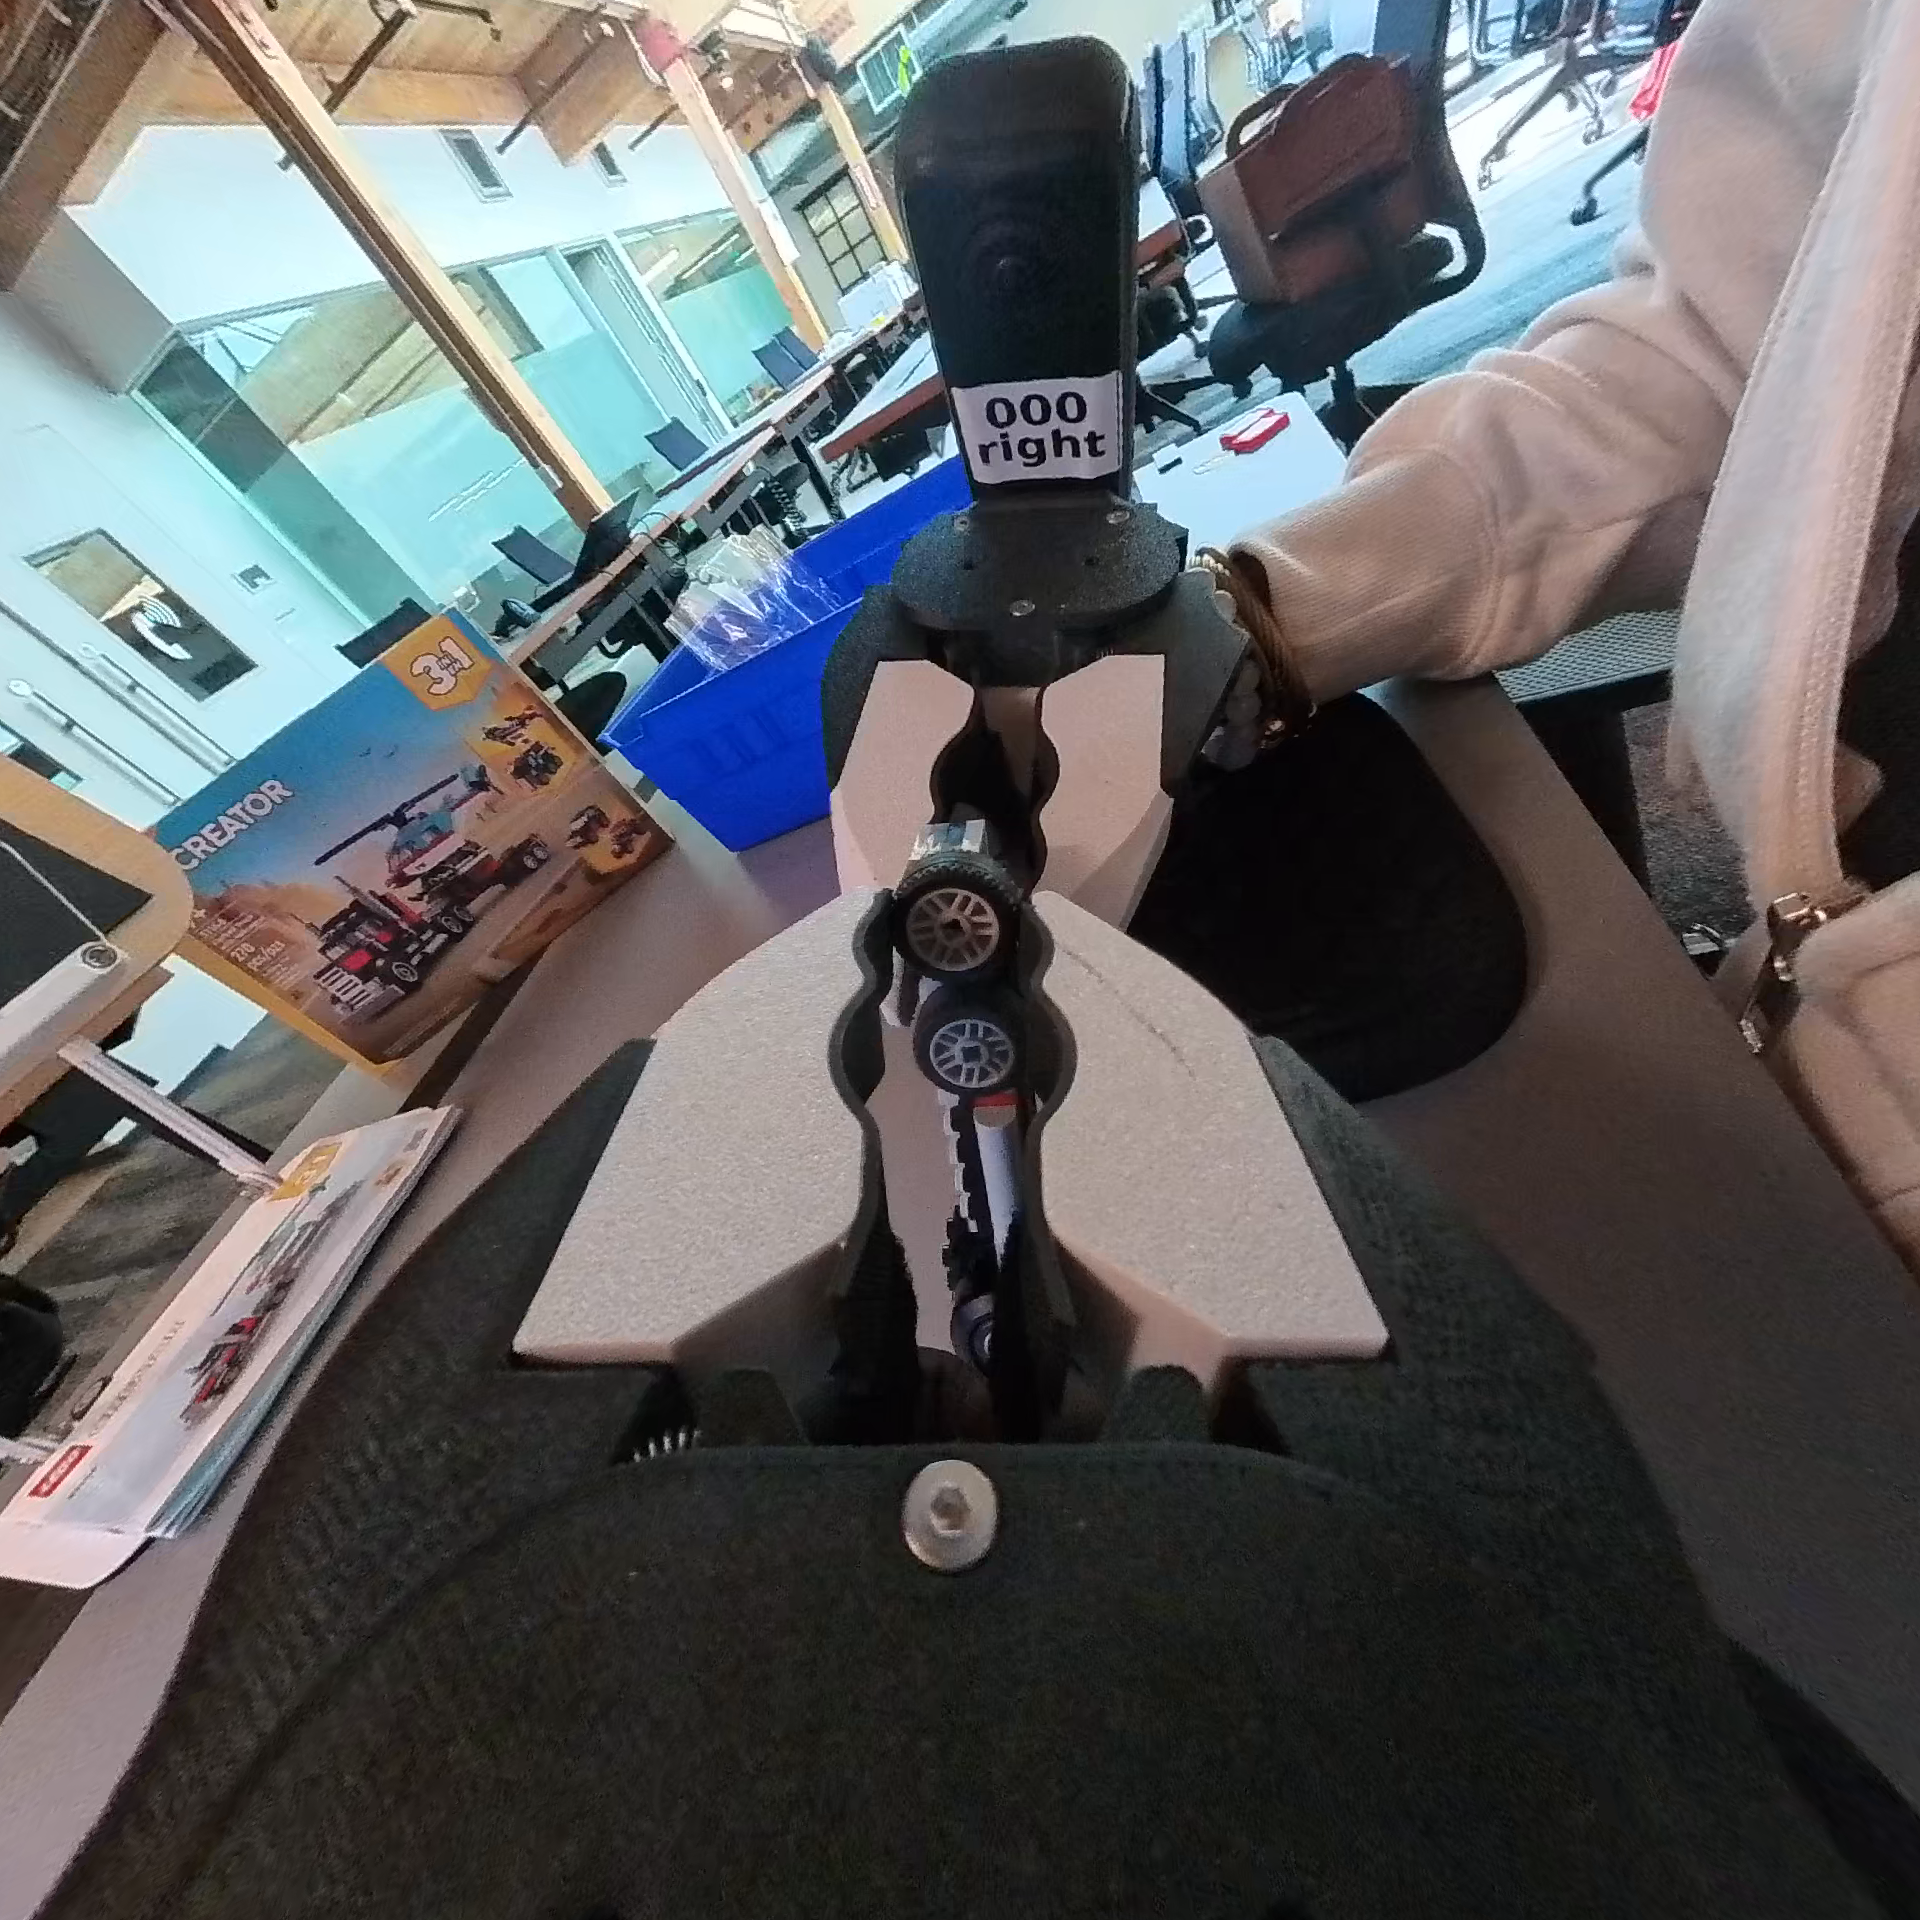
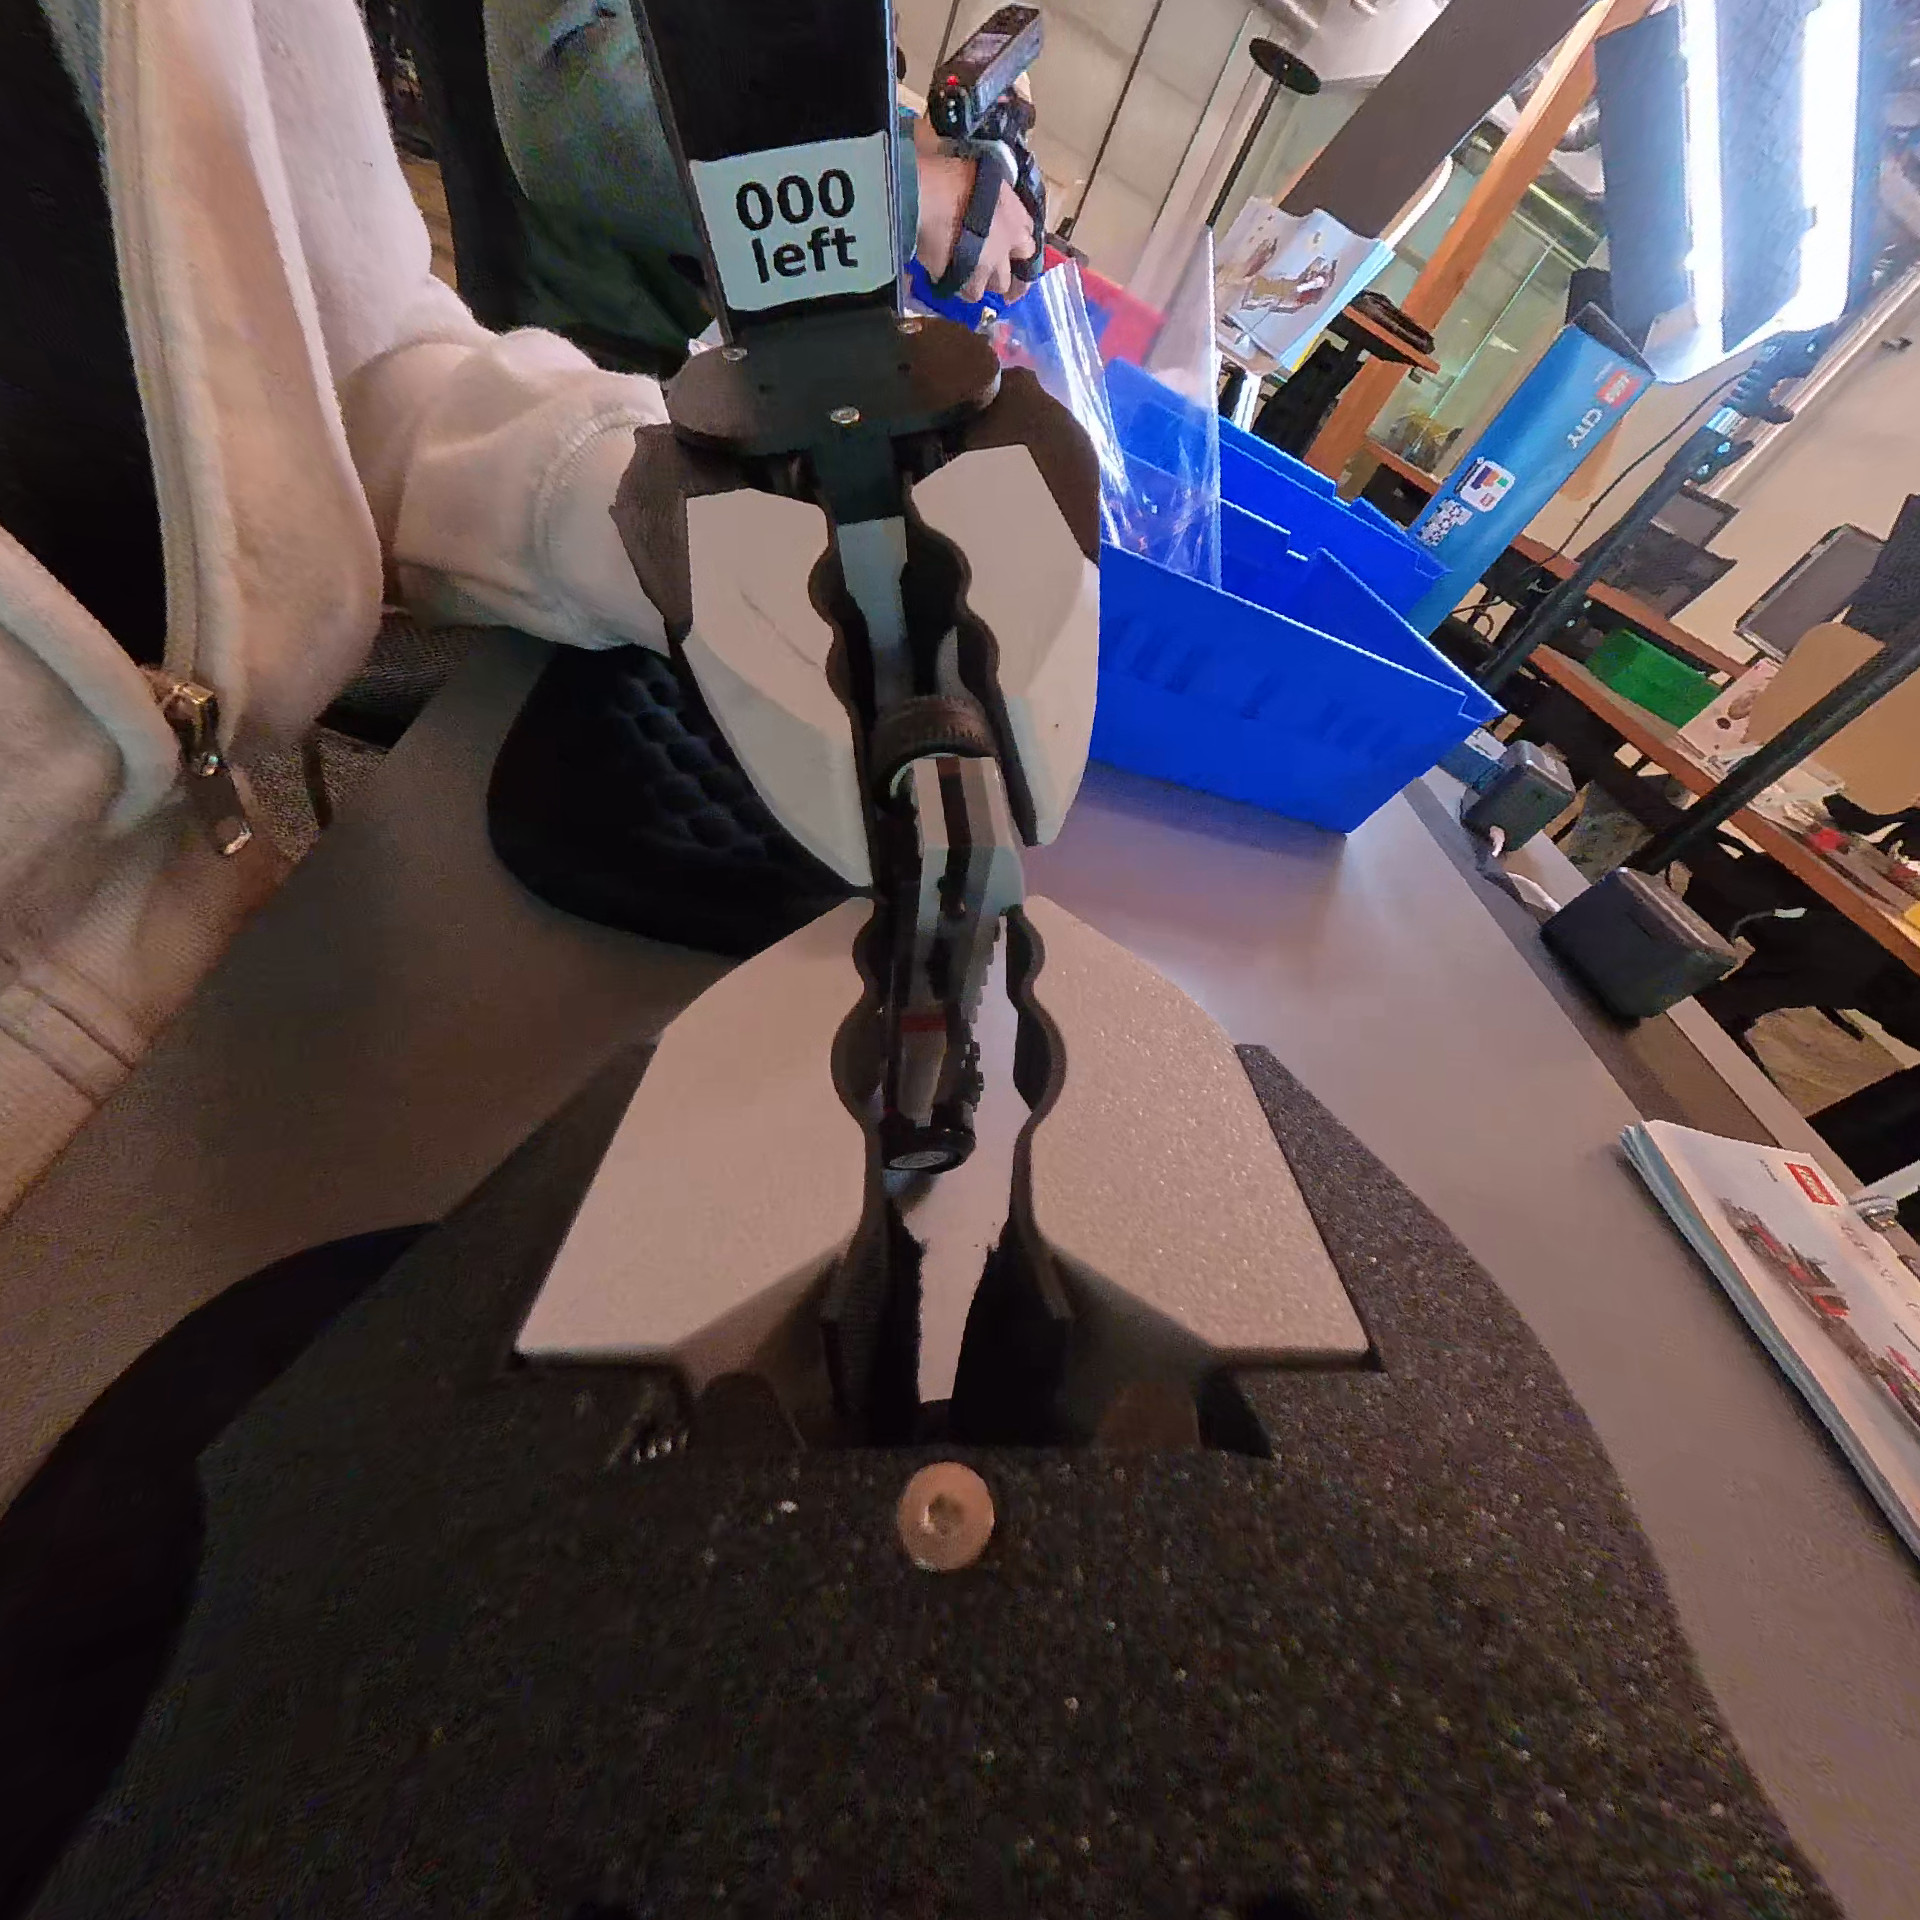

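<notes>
Both grippers are meeting nose to nose above the grey tabletop (image 2: 1299, 935), each clamping one end of the same long, narrow toy brick vehicle (image 1: 971, 1049). Left gripper (image 1: 951, 997) is pinching the model across its width, with two grey-spoked, black-tyred wheels (image 1: 954, 930) sitting between its wavy black pads; right gripper (image 2: 935, 997) is gripping the opposite end, where a small wheel and a red-striped section are showing between its fingers. Holding the model from both ends this way is probably keeping it steady in the air, clear of the tabletop. A blue plastic bin (image 2: 1278, 675) with clear bags is standing just behind the model, a building-set box (image 1: 416, 862) is standing to one side, and an instruction booklet (image 1: 229, 1340) is lying flat near the edge. Printed labels are showing on each gripper's camera housing, and logos and lettering on the box and booklet; I am leaving their wording unread.
</notes>
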The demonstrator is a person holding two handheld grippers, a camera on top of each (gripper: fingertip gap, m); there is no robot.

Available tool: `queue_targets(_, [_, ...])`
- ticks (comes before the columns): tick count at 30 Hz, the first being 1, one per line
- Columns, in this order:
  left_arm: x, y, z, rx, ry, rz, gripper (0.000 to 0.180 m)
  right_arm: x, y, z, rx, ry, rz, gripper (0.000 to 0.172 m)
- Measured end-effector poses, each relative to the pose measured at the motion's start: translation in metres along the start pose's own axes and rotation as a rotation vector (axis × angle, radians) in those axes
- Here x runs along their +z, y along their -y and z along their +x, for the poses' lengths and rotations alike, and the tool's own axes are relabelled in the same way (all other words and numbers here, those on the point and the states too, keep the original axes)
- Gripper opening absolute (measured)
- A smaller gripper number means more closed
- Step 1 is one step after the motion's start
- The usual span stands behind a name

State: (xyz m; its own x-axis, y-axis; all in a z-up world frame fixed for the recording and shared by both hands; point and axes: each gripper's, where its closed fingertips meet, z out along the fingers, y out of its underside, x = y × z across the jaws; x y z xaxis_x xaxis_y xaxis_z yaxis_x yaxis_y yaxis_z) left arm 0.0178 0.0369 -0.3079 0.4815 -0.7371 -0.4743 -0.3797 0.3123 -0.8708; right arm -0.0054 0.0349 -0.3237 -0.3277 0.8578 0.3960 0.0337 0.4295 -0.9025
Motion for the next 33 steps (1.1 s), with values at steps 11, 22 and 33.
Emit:
queue_targets(11, [0.0, 0.0, -0.003, 0.004, 0.034, 0.024, 0.022, 0.001, 0.0, 0.002, 0.013, -0.003, -0.005, 0.021])
queue_targets(22, [-0.002, -0.001, -0.009, -0.045, 0.061, 0.05, 0.022, 0.01, -0.003, 0.008, -0.002, -0.051, -0.061, 0.05])
queue_targets(33, [0.002, -0.004, -0.004, -0.034, 0.015, -0.059, 0.023, 0.009, -0.013, 0.011, -0.31, -0.027, -0.508, 0.04])
